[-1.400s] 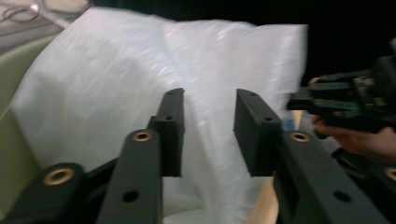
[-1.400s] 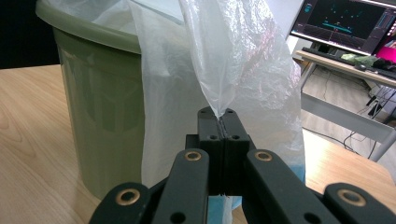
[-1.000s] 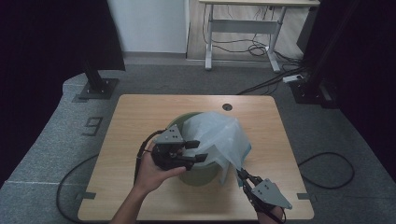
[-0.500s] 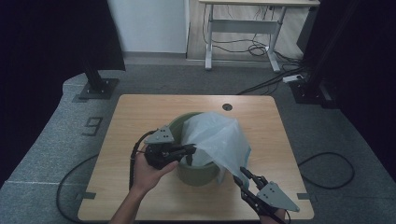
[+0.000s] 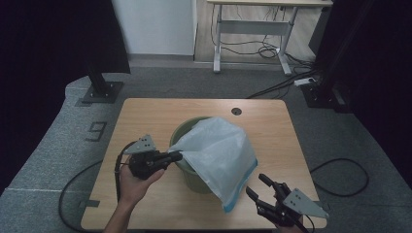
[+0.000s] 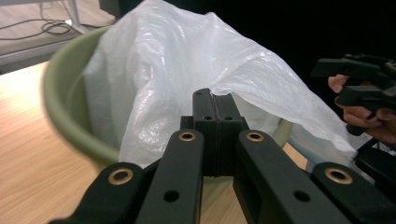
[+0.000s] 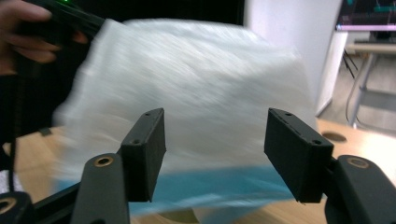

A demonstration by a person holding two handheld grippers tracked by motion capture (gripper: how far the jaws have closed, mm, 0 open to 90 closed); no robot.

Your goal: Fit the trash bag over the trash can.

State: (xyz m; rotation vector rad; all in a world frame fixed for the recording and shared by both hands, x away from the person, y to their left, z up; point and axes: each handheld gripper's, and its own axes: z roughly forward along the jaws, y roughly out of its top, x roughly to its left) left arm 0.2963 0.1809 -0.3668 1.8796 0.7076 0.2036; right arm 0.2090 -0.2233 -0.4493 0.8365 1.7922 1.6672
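A white plastic bag (image 5: 218, 158) with a blue bottom edge lies draped over a green bin (image 5: 187, 131) that stands near the middle of the wooden tabletop (image 5: 145, 111), hanging down the bin's near right side so that its blue hem almost reaches the tabletop. The left tongs (image 5: 176, 156) are closed on a fold of the bag's edge at the bin's near left rim; in the left gripper view the two black pads meet with film pinched between them. The right tongs (image 5: 257, 187) hover near the table's front right corner, just beside the bag's lower corner; their jaws have just been opening and now stand apart with nothing between them, the bag lying beyond them in the blurred right gripper view. The work in hand looks like lining the bin with the bag. To do it well, the left grip should stay firm at the rim as an anchor, while the right tongs take a single layer of the bag's free edge, probably its mouth, though the blur leaves that unsure, and draw it across to the far rim without dragging the light bin. A grey number 9 (image 5: 97, 130) is marked on the floor to the left; no brand or label can be read on bag or bin.
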